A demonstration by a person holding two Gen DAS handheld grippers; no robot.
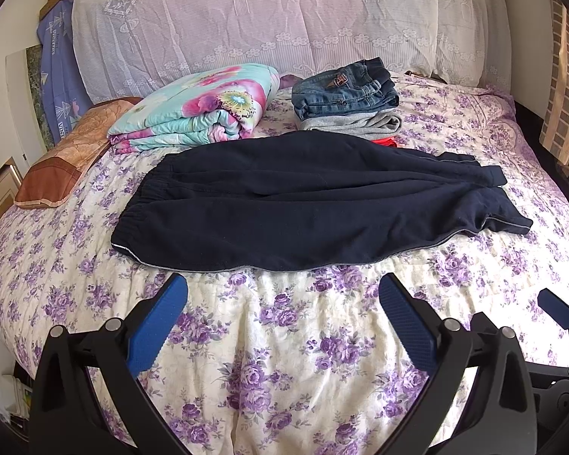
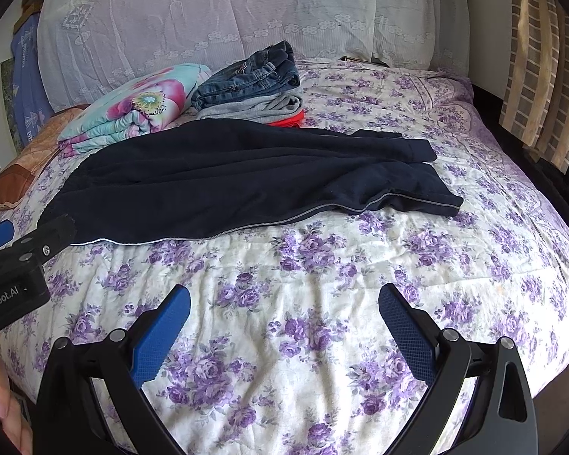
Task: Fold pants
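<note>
Above bedspread [image 1: 284,360], left tool [image 1: 282,303] gaping, clear of pants [image 1: 303,204]

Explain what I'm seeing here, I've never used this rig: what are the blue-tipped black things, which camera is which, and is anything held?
Each picture comes from a fisheye camera on a hand-held gripper, looking along its two fingers. The left gripper and right gripper are both open over the floral bedspread, holding nothing. Ahead lie the dark navy pants, spread flat, waistband to the left. Behind them sit a folded floral quilt and a stack of folded clothes with jeans on top.
</note>
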